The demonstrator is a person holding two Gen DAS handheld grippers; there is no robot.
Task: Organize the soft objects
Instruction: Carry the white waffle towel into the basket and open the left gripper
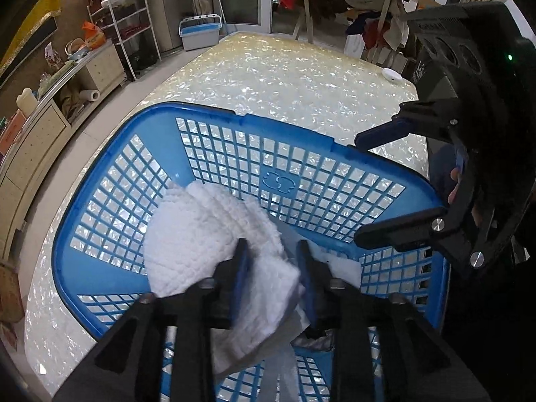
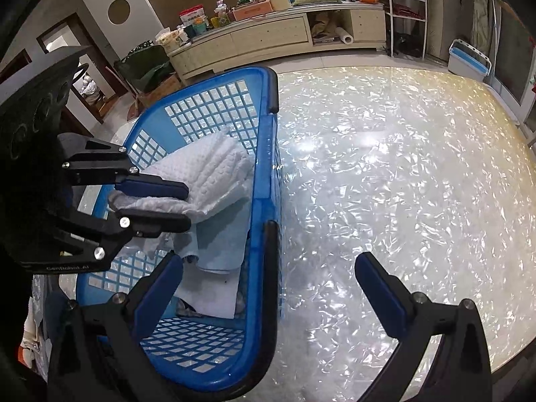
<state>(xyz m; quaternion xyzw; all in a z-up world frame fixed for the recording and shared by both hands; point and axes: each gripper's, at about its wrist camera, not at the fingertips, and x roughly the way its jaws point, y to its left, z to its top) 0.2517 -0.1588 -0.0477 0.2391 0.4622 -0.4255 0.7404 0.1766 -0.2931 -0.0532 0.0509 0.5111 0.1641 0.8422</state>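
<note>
A blue lattice-walled basket is seen standing on a table with a pearly, shell-patterned top, the near rim of the basket lying at the table's edge. The left gripper is held over the basket interior, its blue-padded fingers closed on a folded white textured towel; the towel bulges out ahead of the fingers and is seen inside the basket, above its floor. In the right wrist view the same towel is shown pinched between the two fingers of the left gripper, with a pale blue cloth and a flat white cloth lying beneath it in the basket. Whether the towel's underside is touching the pale blue cloth cannot be told. The right gripper is seen with its jaws spread wide apart and nothing between the pads; its left finger is over the basket interior and its right finger over the bare table, so that the basket's long side wall is straddled. In the left wrist view the right gripper appears at the right, beside the basket's far corner. A small white round object is seen near the far edge of the table, well apart from the basket
</note>
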